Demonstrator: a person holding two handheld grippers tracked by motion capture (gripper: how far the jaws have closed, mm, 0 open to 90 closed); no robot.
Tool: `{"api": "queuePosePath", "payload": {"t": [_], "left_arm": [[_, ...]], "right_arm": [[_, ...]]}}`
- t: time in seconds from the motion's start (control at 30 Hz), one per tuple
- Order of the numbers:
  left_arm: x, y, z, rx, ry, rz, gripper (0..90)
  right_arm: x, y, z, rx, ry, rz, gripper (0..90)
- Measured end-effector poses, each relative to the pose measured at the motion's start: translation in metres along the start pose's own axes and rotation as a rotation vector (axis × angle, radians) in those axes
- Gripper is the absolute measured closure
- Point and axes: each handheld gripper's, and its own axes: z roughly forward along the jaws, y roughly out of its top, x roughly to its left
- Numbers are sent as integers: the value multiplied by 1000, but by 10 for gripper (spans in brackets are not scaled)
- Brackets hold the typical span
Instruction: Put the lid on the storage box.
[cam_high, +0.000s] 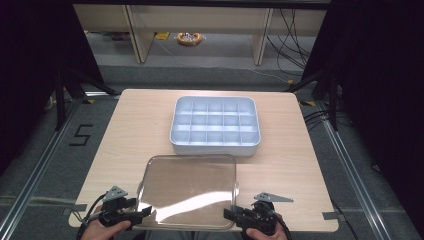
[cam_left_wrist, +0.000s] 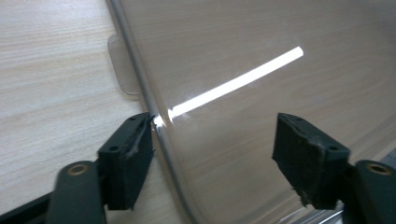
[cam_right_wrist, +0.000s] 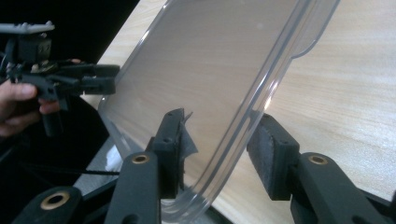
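Observation:
A clear plastic lid (cam_high: 187, 190) lies at the near edge of the wooden table (cam_high: 295, 165). Behind it stands a grey tray (cam_high: 215, 144) divided into several small compartments. My left gripper (cam_high: 143, 212) is at the lid's near left corner. In the left gripper view its jaws (cam_left_wrist: 212, 135) are open and straddle the lid's rim (cam_left_wrist: 140, 88), with one pad beside the rim and the other over the panel. My right gripper (cam_high: 229, 215) is at the near right corner. There its jaws (cam_right_wrist: 219, 140) are shut on the lid's edge (cam_right_wrist: 261, 98), one pad on each side.
The lid's near corner (cam_right_wrist: 187, 210) hangs slightly past the table's front edge. Small tabs (cam_left_wrist: 122, 65) stick out from the lid's sides. Bare tabletop lies left and right of the tray. On the floor beyond the table are desk legs, cables and a yellow ring (cam_high: 189, 38).

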Motion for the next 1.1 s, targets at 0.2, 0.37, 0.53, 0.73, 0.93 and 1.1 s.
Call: {"api": "queuePosePath", "payload": {"t": [0.2,0.37,0.53,0.73,0.93,1.1], "left_arm": [[13,3,0,-35,-97,-134,249],[26,6,1,-53,-168,-215,249],[32,7,2,-62,-186,-242,259],[33,7,2,-73,-181,-267,275],[30,8,3,-62,-153,-235,277],[33,6,1,-50,-176,-261,440]], "right_arm": [[13,-3,-9,-3,-5,-81,590],[8,-1,-9,-17,28,-111,604],[11,0,-8,-8,42,-106,604],[11,2,-9,-6,42,-120,603],[16,2,-6,30,22,-152,611],[9,4,-6,5,15,-155,620]]}}
